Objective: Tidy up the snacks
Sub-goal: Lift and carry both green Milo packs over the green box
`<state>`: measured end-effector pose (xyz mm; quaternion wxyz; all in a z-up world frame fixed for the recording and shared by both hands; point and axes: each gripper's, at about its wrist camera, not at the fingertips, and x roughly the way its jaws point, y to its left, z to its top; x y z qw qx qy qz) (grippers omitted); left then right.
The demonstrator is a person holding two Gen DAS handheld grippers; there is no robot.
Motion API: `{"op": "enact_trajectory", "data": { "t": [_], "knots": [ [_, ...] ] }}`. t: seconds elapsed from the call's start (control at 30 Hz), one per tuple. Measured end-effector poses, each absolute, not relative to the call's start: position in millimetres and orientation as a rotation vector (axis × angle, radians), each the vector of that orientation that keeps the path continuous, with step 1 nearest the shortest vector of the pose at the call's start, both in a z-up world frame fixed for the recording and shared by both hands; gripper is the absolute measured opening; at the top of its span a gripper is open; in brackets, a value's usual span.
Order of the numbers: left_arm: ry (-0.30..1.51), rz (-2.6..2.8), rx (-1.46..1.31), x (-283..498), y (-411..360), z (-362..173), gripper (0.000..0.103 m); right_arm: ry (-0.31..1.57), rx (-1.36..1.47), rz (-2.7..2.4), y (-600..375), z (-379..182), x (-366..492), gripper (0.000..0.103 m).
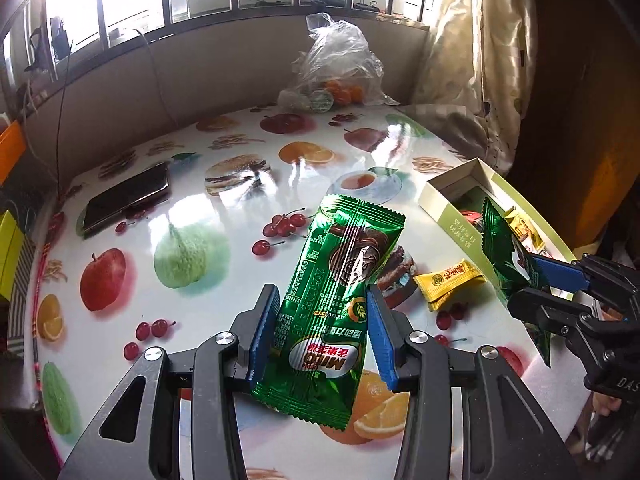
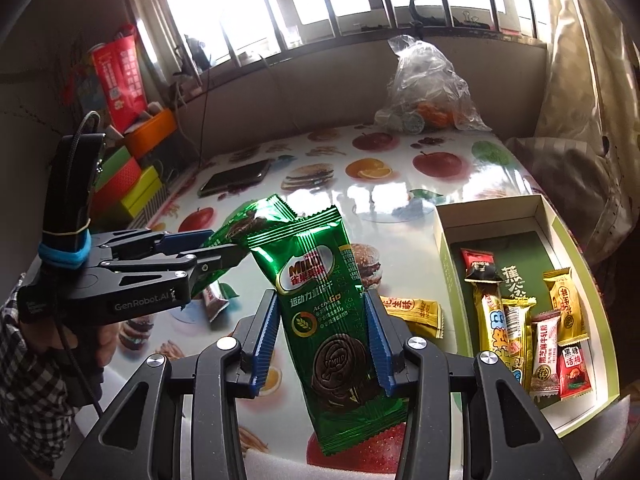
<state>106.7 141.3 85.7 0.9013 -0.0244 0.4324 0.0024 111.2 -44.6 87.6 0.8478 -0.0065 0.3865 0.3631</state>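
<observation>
My left gripper point(image 1: 323, 300) is shut on a green Milo biscuit packet point(image 1: 336, 276) and holds it above the fruit-print table. My right gripper point(image 2: 322, 306) is shut on a second green Milo packet point(image 2: 320, 308), also held above the table. Each gripper shows in the other's view: the right one point(image 1: 532, 276) with its packet point(image 1: 506, 256) beside the box, the left one point(image 2: 224, 248) with its packet point(image 2: 240, 228). The open box point(image 2: 442, 256) at the right holds several small snacks. A yellow snack packet point(image 1: 448, 282) lies on the table beside the box.
A small brown-red snack point(image 2: 214, 300) lies on the table under the left gripper. A phone point(image 1: 126, 200) lies at the table's far left. A plastic bag with oranges point(image 1: 336, 76) stands at the back. Coloured boxes point(image 2: 132, 188) are stacked left of the table.
</observation>
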Motion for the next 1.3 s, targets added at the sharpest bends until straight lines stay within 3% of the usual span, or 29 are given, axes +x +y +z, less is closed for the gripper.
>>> {"op": "enact_trajectory", "data": {
  "t": [0.73, 1.3],
  "knots": [
    [0.851, -0.081, -0.062, 137.0, 85.0, 112.9, 0.045, 0.767, 0.011, 0.582, -115.5, 110.7, 127.5, 0.041],
    [0.906, -0.191, -0.084, 192.0, 15.4, 98.5, 0.045, 0.805, 0.046, 0.407, -172.6, 93.7, 161.9, 0.041]
  ]
}}
